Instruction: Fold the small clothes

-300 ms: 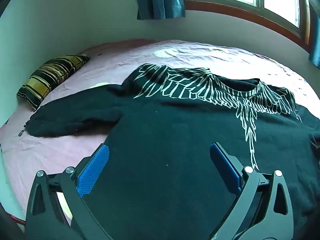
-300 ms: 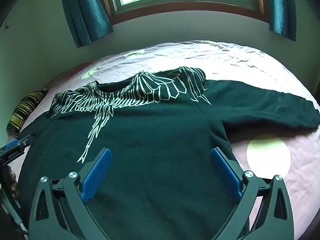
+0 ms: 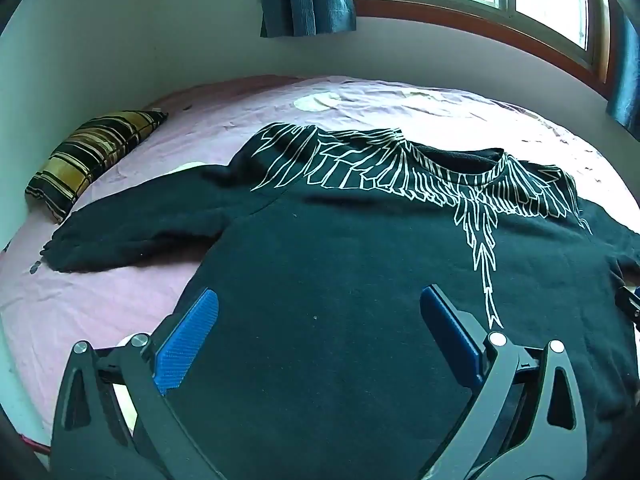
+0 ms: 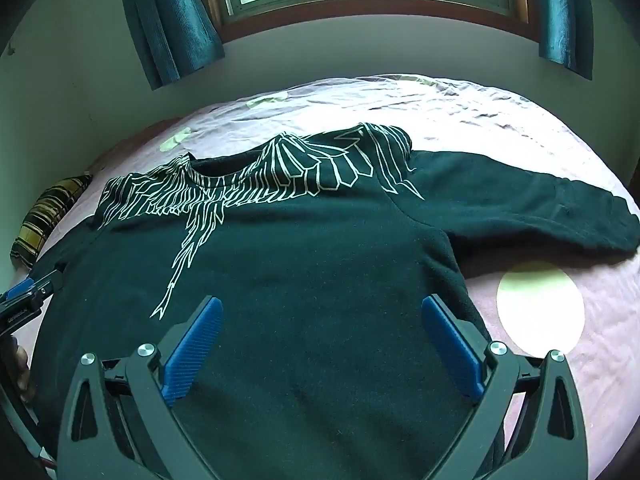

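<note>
Beneath both spread grippers, flat sweater.

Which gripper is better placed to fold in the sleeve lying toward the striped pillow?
Left. The left gripper hangs open over the sweater's side nearest that sleeve. The right gripper, also open, sits beside the opposite sleeve, so it would probably have to cross the body.
</note>
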`<act>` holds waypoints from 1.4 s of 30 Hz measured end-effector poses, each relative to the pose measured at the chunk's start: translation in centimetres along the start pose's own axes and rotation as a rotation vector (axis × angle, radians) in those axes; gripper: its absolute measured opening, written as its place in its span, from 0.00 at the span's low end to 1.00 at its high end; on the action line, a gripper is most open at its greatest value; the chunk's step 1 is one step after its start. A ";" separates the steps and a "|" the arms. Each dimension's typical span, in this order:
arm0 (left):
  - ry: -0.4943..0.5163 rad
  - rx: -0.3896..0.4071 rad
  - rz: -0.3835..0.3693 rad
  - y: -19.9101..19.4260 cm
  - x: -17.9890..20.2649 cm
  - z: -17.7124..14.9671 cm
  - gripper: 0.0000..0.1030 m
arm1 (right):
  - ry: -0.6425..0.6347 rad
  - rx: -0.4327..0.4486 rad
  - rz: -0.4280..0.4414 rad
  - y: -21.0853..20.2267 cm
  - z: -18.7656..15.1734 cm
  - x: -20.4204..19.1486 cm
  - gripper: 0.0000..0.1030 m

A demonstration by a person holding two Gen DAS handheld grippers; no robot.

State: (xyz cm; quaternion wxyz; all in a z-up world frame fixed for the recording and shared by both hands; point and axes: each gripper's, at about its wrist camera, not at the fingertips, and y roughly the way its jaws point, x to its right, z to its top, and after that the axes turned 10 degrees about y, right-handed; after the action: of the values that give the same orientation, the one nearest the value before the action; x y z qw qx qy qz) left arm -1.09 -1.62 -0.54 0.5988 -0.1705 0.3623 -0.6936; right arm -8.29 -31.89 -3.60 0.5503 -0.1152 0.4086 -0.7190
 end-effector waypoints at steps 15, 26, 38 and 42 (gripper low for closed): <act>-0.012 -0.007 -0.012 -0.2 -0.1 -0.2 0.98 | -0.011 -0.007 -0.007 0.1 -0.3 -0.4 0.96; -0.005 -0.018 -0.020 -0.1 0.1 -0.2 0.98 | -0.012 -0.011 -0.011 0.4 -0.6 -0.7 0.96; -0.007 -0.016 -0.023 -0.3 0.1 -0.2 0.98 | -0.012 -0.013 -0.009 0.3 -0.7 -0.7 0.96; -0.008 -0.016 -0.024 -0.3 0.1 -0.2 0.98 | -0.015 -0.017 -0.009 0.4 -0.7 -0.8 0.96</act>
State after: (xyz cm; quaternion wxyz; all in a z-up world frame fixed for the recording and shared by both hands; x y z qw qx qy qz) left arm -1.47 -1.60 -0.49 0.5902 -0.1825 0.3635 -0.6973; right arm -8.17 -30.83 -4.11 0.5490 -0.1271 0.4102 -0.7170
